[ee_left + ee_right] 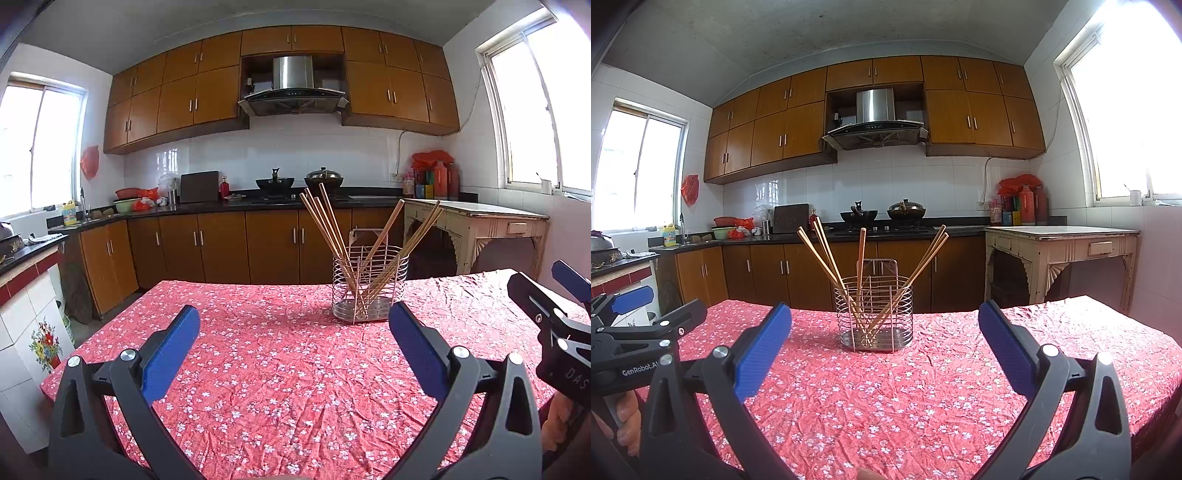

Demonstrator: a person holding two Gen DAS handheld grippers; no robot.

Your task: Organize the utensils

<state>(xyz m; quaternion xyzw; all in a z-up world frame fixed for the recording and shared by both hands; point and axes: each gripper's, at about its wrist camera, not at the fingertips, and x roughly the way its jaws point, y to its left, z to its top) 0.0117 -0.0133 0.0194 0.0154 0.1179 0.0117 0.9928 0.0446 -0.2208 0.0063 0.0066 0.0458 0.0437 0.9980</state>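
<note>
A wire utensil holder [369, 291] stands upright on the table with several wooden chopsticks [328, 236] leaning in it. It also shows in the right wrist view [873, 319], with the chopsticks [827, 254] fanned left and right. My left gripper [293, 325] is open and empty, held above the table, short of the holder and to its left. My right gripper [884, 325] is open and empty, facing the holder from the near side. The right gripper also shows at the right edge of the left wrist view [561, 291]; the left gripper shows at the left edge of the right wrist view [631, 299].
The table wears a red floral cloth [280, 369]. Behind it run brown kitchen cabinets and a dark counter [258, 206] with two woks. A cream side table [480, 221] stands at the right wall, a tiled counter [26, 295] at the left.
</note>
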